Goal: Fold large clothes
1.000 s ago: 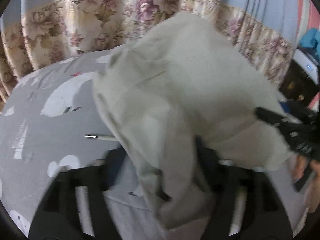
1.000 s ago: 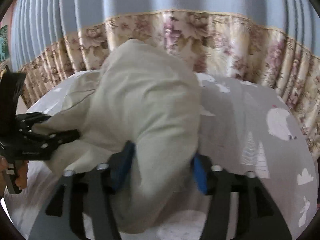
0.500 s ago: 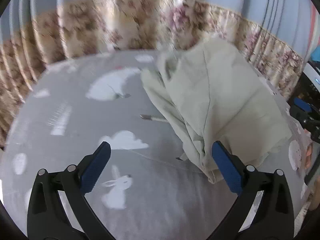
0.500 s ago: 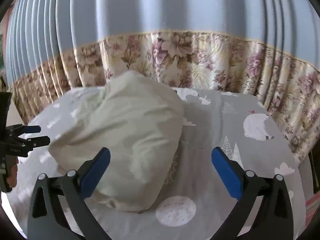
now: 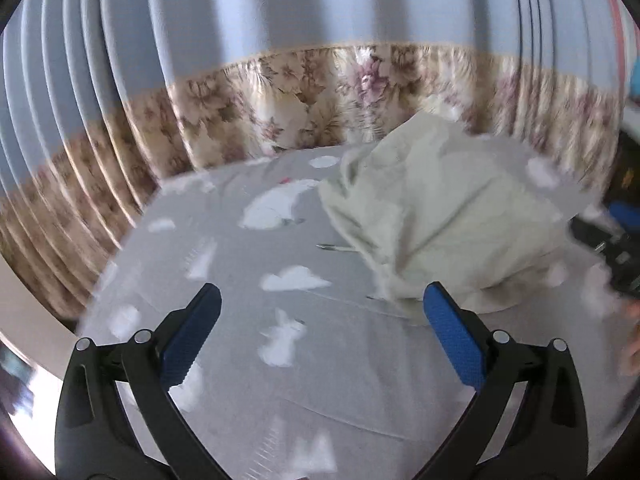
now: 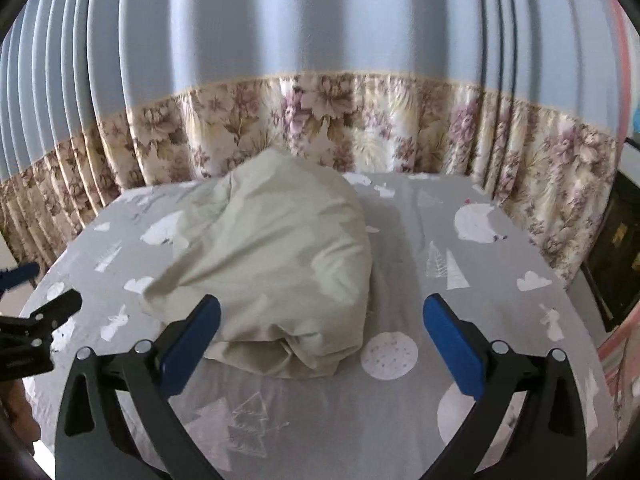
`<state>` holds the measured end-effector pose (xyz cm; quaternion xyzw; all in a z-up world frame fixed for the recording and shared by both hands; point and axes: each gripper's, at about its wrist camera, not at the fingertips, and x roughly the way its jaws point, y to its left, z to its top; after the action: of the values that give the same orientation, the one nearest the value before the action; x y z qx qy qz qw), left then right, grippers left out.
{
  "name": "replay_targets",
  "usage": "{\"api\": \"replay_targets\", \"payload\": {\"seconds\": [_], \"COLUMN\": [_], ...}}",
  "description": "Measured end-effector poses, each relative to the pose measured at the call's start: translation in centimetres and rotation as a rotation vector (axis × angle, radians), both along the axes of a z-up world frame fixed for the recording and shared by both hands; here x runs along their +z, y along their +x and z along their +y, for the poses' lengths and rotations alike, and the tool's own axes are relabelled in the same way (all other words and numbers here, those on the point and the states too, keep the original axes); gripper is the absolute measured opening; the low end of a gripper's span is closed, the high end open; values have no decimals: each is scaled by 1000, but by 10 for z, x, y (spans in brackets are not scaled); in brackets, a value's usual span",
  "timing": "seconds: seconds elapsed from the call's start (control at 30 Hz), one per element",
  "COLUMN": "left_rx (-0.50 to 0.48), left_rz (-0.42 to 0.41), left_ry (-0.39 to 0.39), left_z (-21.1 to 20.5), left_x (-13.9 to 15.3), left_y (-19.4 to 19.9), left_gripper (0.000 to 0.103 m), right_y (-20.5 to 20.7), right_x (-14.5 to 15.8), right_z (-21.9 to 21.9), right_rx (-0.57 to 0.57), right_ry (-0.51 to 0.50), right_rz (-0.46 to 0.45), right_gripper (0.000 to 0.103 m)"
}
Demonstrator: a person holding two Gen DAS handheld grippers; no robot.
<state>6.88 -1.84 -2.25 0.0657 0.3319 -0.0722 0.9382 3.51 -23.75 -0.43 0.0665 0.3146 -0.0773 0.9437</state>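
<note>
Pale cream cloth, the garment (image 6: 276, 276), is being left bunched on the grey bedsheet (image 6: 460, 280) at 12 o'clock. Nothing is being gripped: the left gripper (image 5: 320, 332) and right gripper (image 6: 320, 334) are being held spread wide, probably for picking a fresh edge.

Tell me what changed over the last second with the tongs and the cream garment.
Both tongs, left and right, let go of the cream garment and opened wide, then drew back from it. The garment dropped into a puffed heap on the grey printed sheet. The sheet and the floral curtain stayed as they were.
</note>
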Motion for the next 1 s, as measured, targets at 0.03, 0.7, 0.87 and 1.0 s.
{"api": "replay_targets", "payload": {"seconds": [0.03,0.7,0.87,1.0], "left_rx": [-4,161,169,173], "left_rz": [12,-152,-178,-177], "left_ry": [-40,-48,-37,-26], "left_z": [3,28,30,30], "left_x": [3,62,67,68], "left_y": [-3,-83,-86,-83], "left_gripper": [100,100,100,100], "right_y": [-6,-97,-95,-93], "right_x": [5,90,88,87], "right_z": [4,17,16,15], "right_rx": [-7,-77,-92,-101], "right_ry": [-10,-33,-43,-40], "right_rz": [-12,-183,-175,-171], "right_gripper": [101,101,101,101]}}
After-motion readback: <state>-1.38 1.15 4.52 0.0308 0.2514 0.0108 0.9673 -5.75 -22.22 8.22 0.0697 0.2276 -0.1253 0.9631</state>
